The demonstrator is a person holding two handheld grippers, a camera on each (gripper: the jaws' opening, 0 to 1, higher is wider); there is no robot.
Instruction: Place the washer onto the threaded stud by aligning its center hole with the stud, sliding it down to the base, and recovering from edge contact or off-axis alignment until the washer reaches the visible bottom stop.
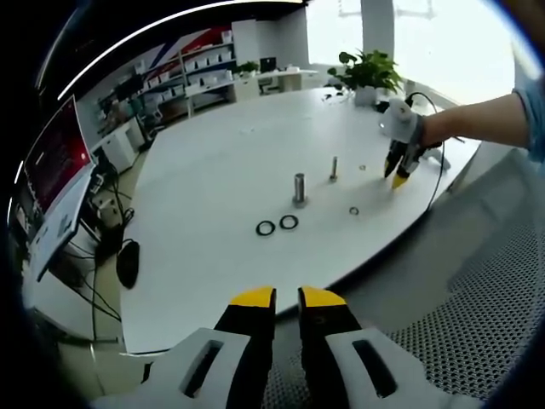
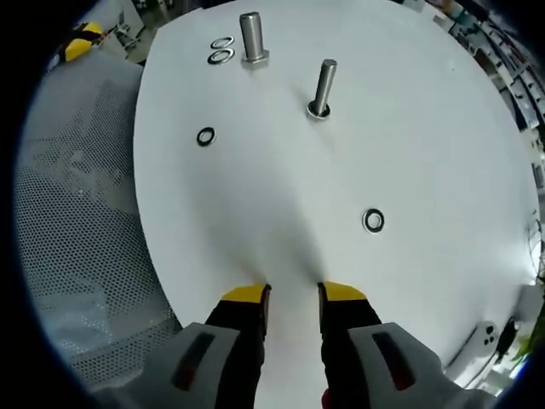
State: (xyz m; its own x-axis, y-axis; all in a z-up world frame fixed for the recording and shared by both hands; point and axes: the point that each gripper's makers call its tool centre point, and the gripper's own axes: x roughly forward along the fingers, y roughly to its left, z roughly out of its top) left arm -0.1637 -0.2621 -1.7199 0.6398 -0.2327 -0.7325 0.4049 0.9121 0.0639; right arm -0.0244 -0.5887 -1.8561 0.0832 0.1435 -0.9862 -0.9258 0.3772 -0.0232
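A: Where do the washers lie around the slim threaded steel stud?

B: On the white oval worktop. One small silver metal washer lies nearer the right tongs, another small washer off to the stud's side, both apart from it.

A: And the thick steel post?

B: Just beside the stud, with two black rubber rings near it.

A: The tongs?

B: Right tongs slightly parted, gripping nothing, over the worktop. Left tongs likewise, hanging off the worktop's edge.
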